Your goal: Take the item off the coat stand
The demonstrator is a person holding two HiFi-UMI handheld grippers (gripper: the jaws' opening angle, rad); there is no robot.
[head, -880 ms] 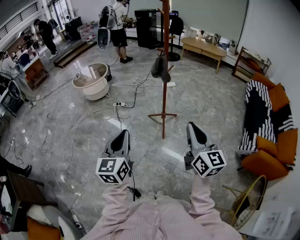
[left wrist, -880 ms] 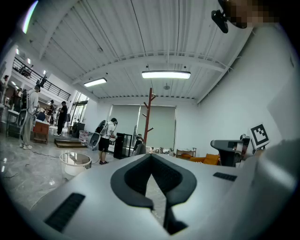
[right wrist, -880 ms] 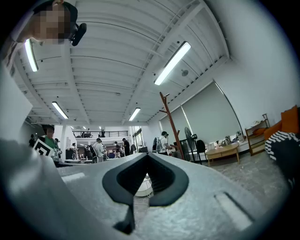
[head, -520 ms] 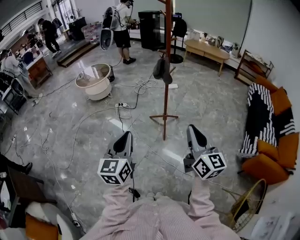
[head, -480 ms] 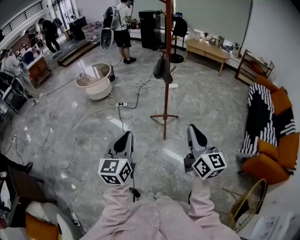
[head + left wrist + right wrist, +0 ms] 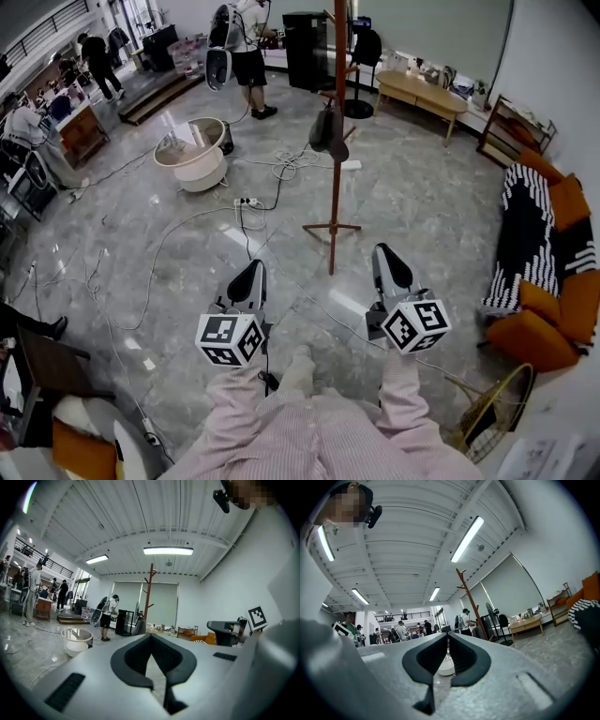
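Now, stand (image 6: 336,206): a wooden pole on splayed feet, upright on the grey floor (image 6: 422,206), ahead of both grippers and well apart from them.
Item (image 6: 327,133): dark, hanging from a side peg of the stand, left of the pole and partway up it; what sort of thing it is cannot be told. Neither gripper touches it.
Left gripper (image 6: 251,267): held low in front of the person, pointing toward the stand's foot. In its own view the jaws meet at the tips with nothing between them, and the stand rises behind them.
Right gripper (image 6: 384,251): level with the left one and beside it, also pointing forward. Its jaws are pressed together and hold nothing.
Sleeves (image 6: 319,436): pink-striped, at the bottom edge, one behind each marker cube.
Tub (image 6: 190,155): round and white, on the floor to the left of the stand.
Cables (image 6: 281,171): coiled and trailing across the floor between the tub and the stand.
Sofa (image 6: 562,309): orange, along the right wall, with a black-and-white striped throw (image 6: 520,230) over it.
Table (image 6: 420,94): low, wooden, beyond the stand at the far wall.
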